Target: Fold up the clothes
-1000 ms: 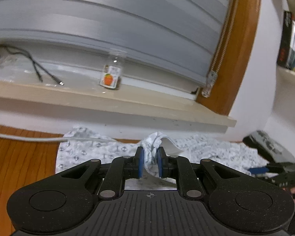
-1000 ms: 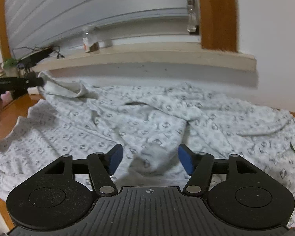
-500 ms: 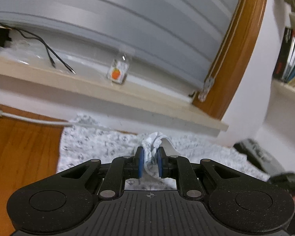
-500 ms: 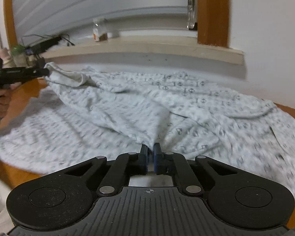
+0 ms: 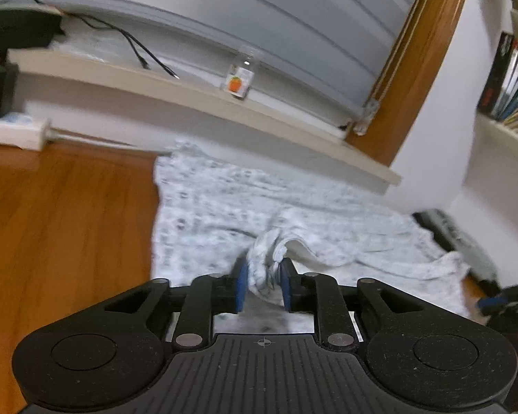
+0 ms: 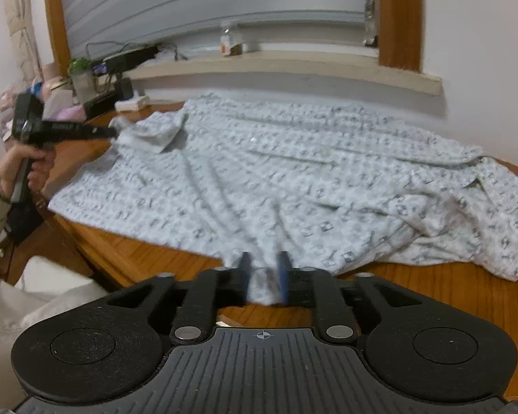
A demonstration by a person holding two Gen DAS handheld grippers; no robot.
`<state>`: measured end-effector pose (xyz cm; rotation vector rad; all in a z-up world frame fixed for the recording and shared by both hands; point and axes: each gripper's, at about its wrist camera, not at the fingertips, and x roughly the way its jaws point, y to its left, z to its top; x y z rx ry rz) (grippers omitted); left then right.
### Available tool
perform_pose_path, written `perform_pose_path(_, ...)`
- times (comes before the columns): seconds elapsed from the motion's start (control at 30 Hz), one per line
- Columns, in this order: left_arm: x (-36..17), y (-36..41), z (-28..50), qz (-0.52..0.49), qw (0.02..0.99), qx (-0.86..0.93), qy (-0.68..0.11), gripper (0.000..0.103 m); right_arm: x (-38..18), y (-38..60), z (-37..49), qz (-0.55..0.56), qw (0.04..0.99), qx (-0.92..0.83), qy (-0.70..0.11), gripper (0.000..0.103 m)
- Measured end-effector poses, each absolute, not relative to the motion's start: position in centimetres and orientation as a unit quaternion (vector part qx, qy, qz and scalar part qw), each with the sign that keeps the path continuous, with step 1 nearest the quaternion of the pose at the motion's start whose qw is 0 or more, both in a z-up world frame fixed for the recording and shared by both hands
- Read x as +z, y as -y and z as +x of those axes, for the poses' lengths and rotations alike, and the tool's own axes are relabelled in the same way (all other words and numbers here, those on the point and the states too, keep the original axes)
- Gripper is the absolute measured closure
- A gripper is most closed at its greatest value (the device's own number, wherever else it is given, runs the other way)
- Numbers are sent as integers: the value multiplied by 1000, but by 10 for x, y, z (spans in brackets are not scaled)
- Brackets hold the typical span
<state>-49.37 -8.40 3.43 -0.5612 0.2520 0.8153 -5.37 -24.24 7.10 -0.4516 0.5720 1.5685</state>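
A white shirt (image 6: 276, 172) with a small dark print lies spread over the wooden table (image 6: 431, 286). My right gripper (image 6: 264, 276) is shut on the shirt's near hem at the table's front edge. My left gripper (image 5: 263, 284) is shut on a bunched fold of the shirt (image 5: 224, 200), near the collar. In the right wrist view the left gripper (image 6: 112, 132) shows at the far left, held by a hand (image 6: 13, 169), pinching the collar corner. The right gripper's tips (image 5: 490, 302) appear blurred at the right edge of the left wrist view.
A windowsill (image 6: 293, 69) runs behind the table with a small bottle (image 5: 240, 81), cables (image 5: 138, 48) and a black device (image 6: 121, 60). A white power strip (image 5: 13, 132) lies at the table's back left. Bookshelves (image 5: 511, 79) stand to the right.
The right gripper shut on the shirt's hem and pulled it back toward the table's front edge. The left gripper pulled its fold leftward, and the shirt now lies flatter.
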Motion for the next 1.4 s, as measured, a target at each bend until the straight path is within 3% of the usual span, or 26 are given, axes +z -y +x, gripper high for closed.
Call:
perform_pose_path(0.13, 38, 86, -473, -245, 880, 383, -139, 81, 76, 238, -48, -193, 666, 679, -241, 76)
perform_pose_path(0.23, 41, 88, -458, -227, 885, 377, -153, 68, 76, 235, -46, -194, 673, 675, -234, 74)
perform_pose_path(0.37, 45, 90, -438, -204, 891, 368, -172, 66, 71, 230, -42, -198, 680, 668, -230, 67)
perform_pose_path(0.63, 41, 86, -394, -157, 892, 359, -223, 50, 62, 219, -35, -178, 682, 664, -249, 67)
perform_pose_path(0.73, 35, 83, -378, -140, 890, 357, -246, 49, 63, 219, -36, -178, 682, 666, -246, 67)
perform_pose_path(0.8, 32, 80, -366, -129, 888, 356, -261, 56, 63, 219, -36, -180, 684, 664, -243, 66)
perform_pose_path(0.83, 30, 79, -361, -123, 887, 355, -269, 69, 63, 220, -36, -182, 685, 663, -242, 66)
perform_pose_path(0.87, 35, 76, -364, -123, 888, 356, -265, 91, 63, 220, -35, -181, 686, 662, -242, 66)
perform_pose_path(0.9, 41, 73, -369, -124, 890, 357, -257, 99, 62, 221, -33, -179, 687, 660, -244, 66)
perform_pose_path(1.13, 86, 36, -421, -147, 879, 412, -190, 99, 58, 227, -22, -161, 695, 652, -256, 66)
perform_pose_path(1.3, 93, 28, -429, -159, 868, 439, -170, 89, 60, 227, -20, -151, 704, 647, -252, 66)
perform_pose_path(1.37, 87, 35, -420, -156, 872, 430, -175, 54, 60, 227, -17, -147, 708, 643, -252, 65)
perform_pose_path(1.4, 84, 39, -415, -155, 874, 425, -178, 48, 59, 227, -15, -144, 709, 642, -253, 64)
